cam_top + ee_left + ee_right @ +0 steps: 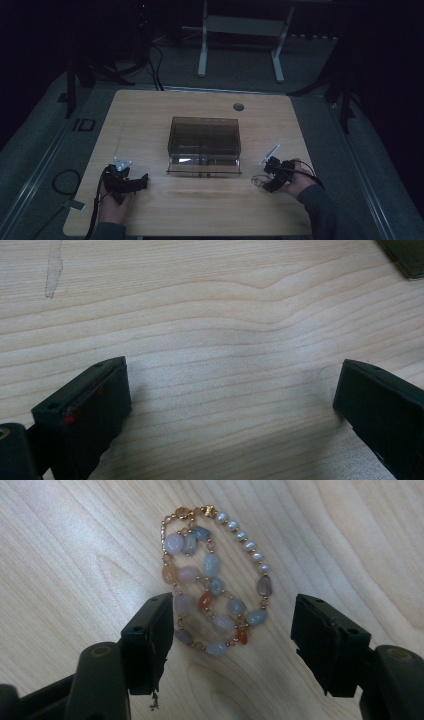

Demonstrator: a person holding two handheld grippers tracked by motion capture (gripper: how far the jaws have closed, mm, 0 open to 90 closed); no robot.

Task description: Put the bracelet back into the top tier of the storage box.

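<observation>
Right gripper open over a beaded bracelet at the near right of the table; left gripper idle and well apart.

The wooden table (150,115) carries a smoked transparent box (204,136) at its centre, well apart from both tools. The left gripper (142,181) rests at the near left with its jaws wide and nothing between them, bare wood under them in the left gripper view. The right gripper (230,630) is plainly the nearer tool: it stands just above the bracelet (215,580), jaws spread wide, pads not pressing on it. The bracelet lies flat on the wood, its long axis running away from the gripper between the jaws, near end inside the gap, far end with the clasp beyond the fingertips. Judgement: a pick-up calls for a short descent and a closing across the narrow width.
</observation>
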